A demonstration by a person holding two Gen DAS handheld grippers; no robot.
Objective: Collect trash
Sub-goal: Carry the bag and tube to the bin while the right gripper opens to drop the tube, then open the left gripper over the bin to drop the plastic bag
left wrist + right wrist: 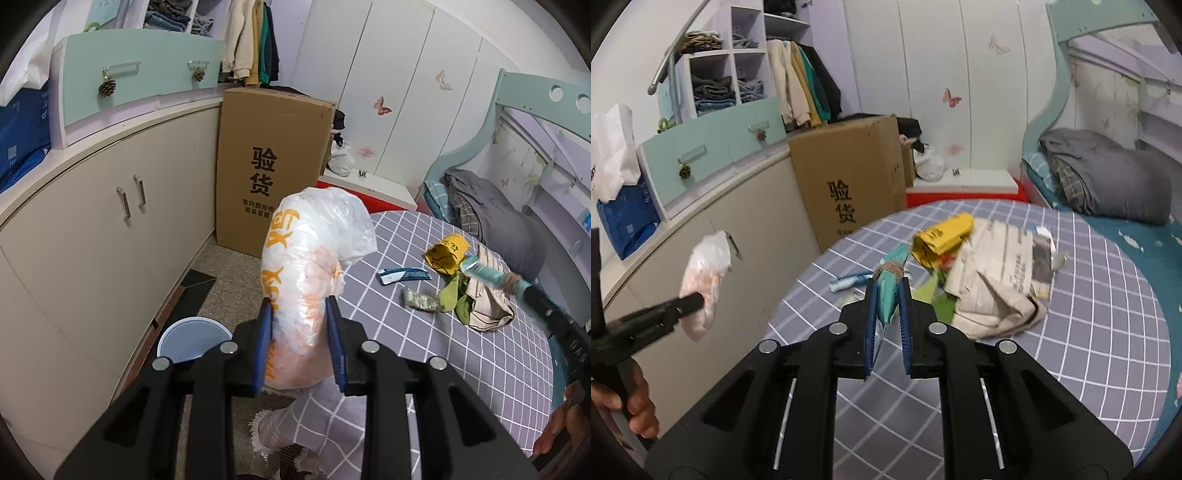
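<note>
My left gripper (300, 306) is shut on a white plastic bag with orange print (314, 258) and holds it upright over the bed's left edge, above the floor. The bag shows in the right wrist view (703, 280) too. My right gripper (888, 284) is shut on a teal wrapper bound with string (892, 273), lifted above the checked bedsheet (1071, 332); it also shows in the left wrist view (491, 271). On the sheet lie a yellow wrapper (942, 234), a crumpled newspaper (1001, 280), green scraps (456, 299), a blue-white packet (402, 275) and a grey wad (421, 301).
A pale blue bin (192, 341) stands on the floor below the left gripper, beside beige cabinets (92, 240). A tall cardboard box (269, 166) stands behind. A grey folded blanket (1108, 177) lies at the bed's head.
</note>
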